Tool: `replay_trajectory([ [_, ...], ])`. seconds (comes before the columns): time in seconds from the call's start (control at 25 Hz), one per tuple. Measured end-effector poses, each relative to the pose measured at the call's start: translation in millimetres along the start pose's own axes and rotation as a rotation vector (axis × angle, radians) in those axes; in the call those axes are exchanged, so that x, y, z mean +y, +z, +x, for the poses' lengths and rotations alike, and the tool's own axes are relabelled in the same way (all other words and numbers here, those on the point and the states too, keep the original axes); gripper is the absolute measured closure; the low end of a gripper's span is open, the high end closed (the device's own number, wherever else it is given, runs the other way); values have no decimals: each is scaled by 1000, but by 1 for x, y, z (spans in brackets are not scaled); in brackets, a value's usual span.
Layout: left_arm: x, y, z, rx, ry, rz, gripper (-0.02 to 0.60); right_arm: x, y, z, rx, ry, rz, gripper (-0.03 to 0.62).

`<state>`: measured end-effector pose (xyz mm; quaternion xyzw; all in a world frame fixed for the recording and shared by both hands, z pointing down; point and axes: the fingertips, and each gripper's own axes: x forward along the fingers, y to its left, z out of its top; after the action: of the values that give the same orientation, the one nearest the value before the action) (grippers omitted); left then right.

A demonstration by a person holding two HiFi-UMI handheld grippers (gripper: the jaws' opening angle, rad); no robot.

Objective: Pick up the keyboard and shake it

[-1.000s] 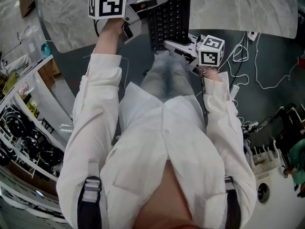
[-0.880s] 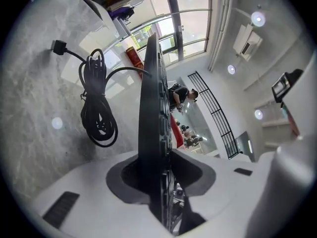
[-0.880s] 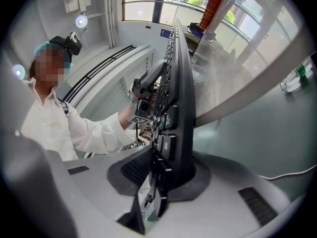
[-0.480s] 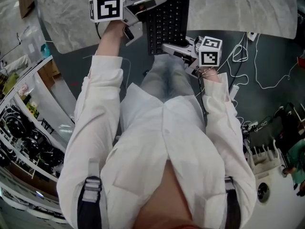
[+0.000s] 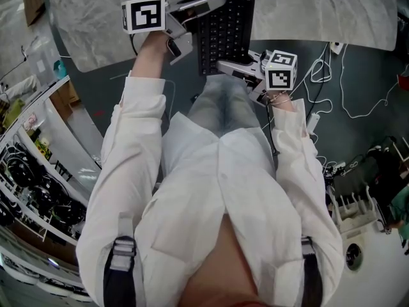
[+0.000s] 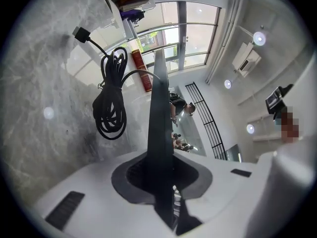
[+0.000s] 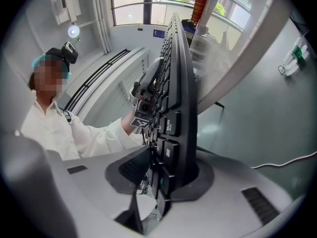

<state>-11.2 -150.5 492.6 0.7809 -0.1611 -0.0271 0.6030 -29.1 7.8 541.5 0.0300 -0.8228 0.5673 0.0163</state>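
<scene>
A black keyboard [image 5: 225, 24] is held edge-up in front of me, above the edge of the grey marble table [image 5: 319, 11]. My left gripper [image 5: 201, 19] clamps its far left side. In the left gripper view the keyboard [image 6: 159, 123] is a thin dark blade pinched between the jaws of the left gripper [image 6: 161, 182], which have just been closing. My right gripper [image 5: 225, 64] grips the near end. There the keys [image 7: 171, 125] sit between the pads of the right gripper [image 7: 163, 177], whose jaws have just been opening a little while still touching both faces.
The keyboard's coiled black cable [image 6: 111, 100] lies on the marble table, its plug [image 6: 81, 33] loose. White cables [image 5: 348, 88] trail over the dark floor at the right. Shelving [image 5: 32, 171] stands at the left.
The left gripper's marker cube has shifted slightly right and rolled a little. The keyboard and the right gripper stay about where they were.
</scene>
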Motion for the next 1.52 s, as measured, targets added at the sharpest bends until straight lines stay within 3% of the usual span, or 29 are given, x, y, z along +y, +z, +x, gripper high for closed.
replay_trajectory([
  [0.52, -15, 5, -4, -2, -103, 24, 505, 0, 5, -1, 27, -17, 11, 402],
  [0.92, -18, 6, -4, -21, -155, 43, 505, -3, 8, -9, 51, -50, -41, 361],
  [1.32, -36, 10, -4, -25, -184, 83, 505, 4, 32, -26, -7, -48, -69, 332],
  [1.52, -96, -19, -21, -26, -196, 131, 505, 72, 45, -44, -67, -54, -154, 331],
])
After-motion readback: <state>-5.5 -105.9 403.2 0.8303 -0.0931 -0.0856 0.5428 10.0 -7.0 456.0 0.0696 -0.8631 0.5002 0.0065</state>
